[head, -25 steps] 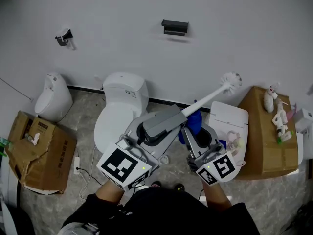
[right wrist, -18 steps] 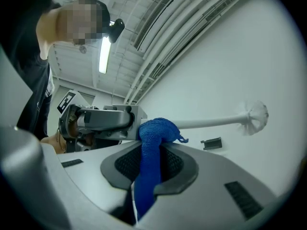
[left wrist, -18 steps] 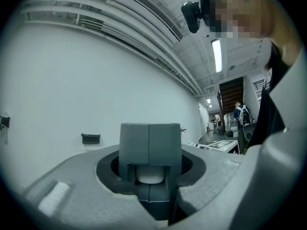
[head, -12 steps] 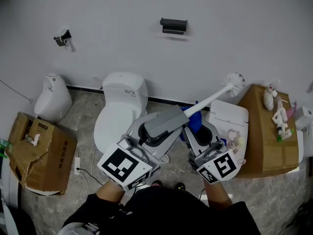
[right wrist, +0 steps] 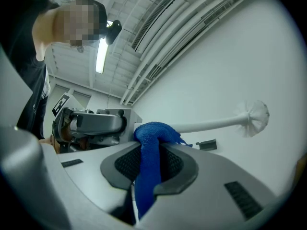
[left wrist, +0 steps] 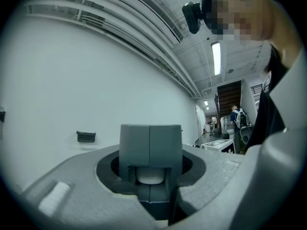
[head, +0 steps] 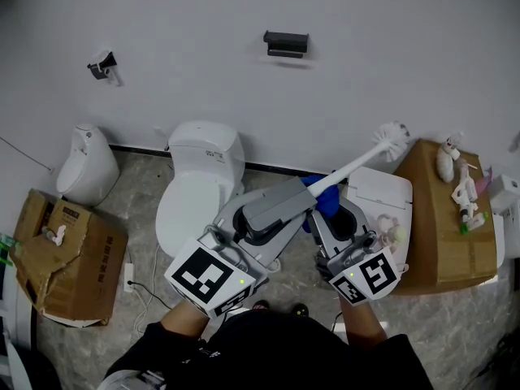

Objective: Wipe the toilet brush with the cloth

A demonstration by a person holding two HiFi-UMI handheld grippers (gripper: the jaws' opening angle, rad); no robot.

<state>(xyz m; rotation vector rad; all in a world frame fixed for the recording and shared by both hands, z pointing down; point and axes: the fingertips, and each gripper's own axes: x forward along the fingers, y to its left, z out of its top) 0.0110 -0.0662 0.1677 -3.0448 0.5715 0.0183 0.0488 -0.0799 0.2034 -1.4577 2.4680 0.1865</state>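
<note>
My left gripper [head: 302, 195] clamps the brush [head: 358, 162] by its handle, head angled away from me, so my right gripper [head: 331, 211] – pinching the cloth [head: 324, 201] – can rub the shaft.

Lower end of toilet brush [head: 357, 162] handle hidden under left gripper [head: 279, 204] jaws; left gripper view shows only its white butt end. Blue cloth [head: 327, 202] mostly hidden behind handle and right gripper [head: 340, 224]. Small items [head: 461, 192] along right edge of cardboard box [head: 435, 250] too small to tell. Person [head: 268, 348] cut off at bottom edge.
</note>
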